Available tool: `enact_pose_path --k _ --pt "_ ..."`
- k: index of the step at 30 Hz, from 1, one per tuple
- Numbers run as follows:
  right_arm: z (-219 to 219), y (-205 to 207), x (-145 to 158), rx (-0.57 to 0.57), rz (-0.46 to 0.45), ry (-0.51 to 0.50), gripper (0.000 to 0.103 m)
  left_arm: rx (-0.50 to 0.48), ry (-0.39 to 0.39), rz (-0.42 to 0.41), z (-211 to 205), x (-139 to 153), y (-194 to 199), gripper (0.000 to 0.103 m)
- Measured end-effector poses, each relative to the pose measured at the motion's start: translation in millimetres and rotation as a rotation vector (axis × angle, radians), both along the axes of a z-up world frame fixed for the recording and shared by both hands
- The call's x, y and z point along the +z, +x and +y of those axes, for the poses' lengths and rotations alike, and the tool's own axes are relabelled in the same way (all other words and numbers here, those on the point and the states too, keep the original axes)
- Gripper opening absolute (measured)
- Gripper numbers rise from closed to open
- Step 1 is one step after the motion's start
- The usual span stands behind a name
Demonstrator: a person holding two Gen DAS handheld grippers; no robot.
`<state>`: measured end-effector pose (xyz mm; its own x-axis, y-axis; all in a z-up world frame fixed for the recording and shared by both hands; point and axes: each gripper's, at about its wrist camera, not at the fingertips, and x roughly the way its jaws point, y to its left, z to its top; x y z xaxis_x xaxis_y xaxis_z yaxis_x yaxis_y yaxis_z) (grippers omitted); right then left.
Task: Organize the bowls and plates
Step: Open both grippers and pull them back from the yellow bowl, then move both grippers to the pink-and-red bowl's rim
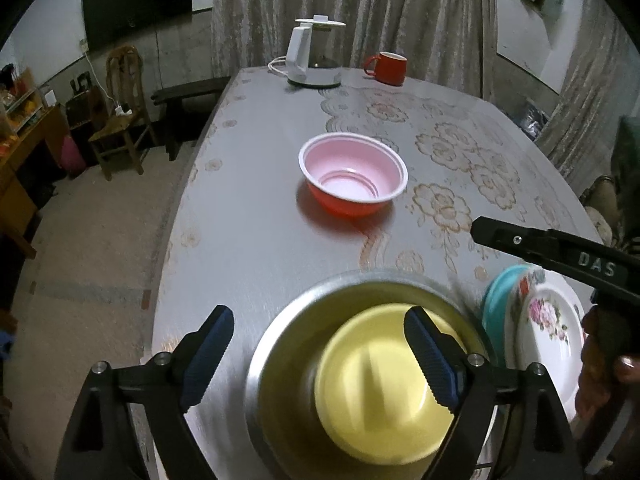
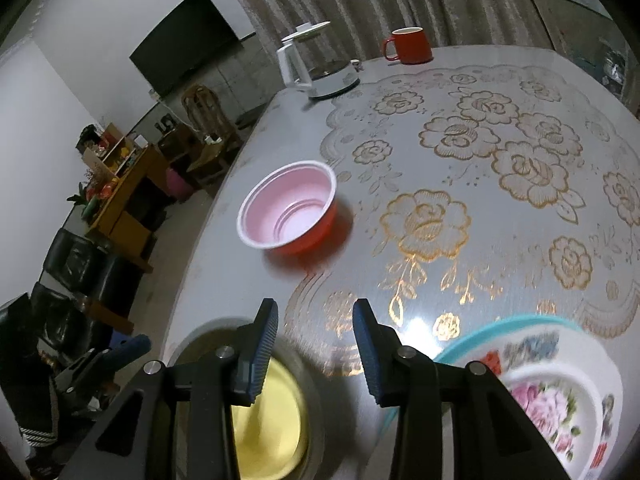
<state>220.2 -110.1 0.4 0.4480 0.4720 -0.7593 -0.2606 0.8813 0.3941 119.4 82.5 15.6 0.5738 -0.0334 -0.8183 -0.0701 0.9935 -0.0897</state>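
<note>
Left wrist view: left gripper (image 1: 318, 360) hovering open, empty, over yellow bowl (image 1: 380, 380) nested in steel bowl (image 1: 288, 344) | right gripper (image 2: 316, 350) part-open, empty | plates (image 2: 560, 392) stacked | red bowl (image 2: 288, 210) sitting apart, unstacked.

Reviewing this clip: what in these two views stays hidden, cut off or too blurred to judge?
- Yellow bowl in the metal bowl: motion-blurred in both views; near rims cut by the frame edge and the left gripper.
- Plate stack: floral plate on a teal plate; how many lie between is unclear, the bottom edge cuts them.
- Right gripper: nothing between its fingers; whether they touch the table is unclear.
- Kettle contents: too small.
</note>
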Motion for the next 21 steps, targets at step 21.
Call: enact_pose_path --k 21 --pt "7.9 70.6 -23.4 -0.031 0.083 0.016 0.039 0.096 -0.083 0.019 31.0 -10.9 77.0 0.092"
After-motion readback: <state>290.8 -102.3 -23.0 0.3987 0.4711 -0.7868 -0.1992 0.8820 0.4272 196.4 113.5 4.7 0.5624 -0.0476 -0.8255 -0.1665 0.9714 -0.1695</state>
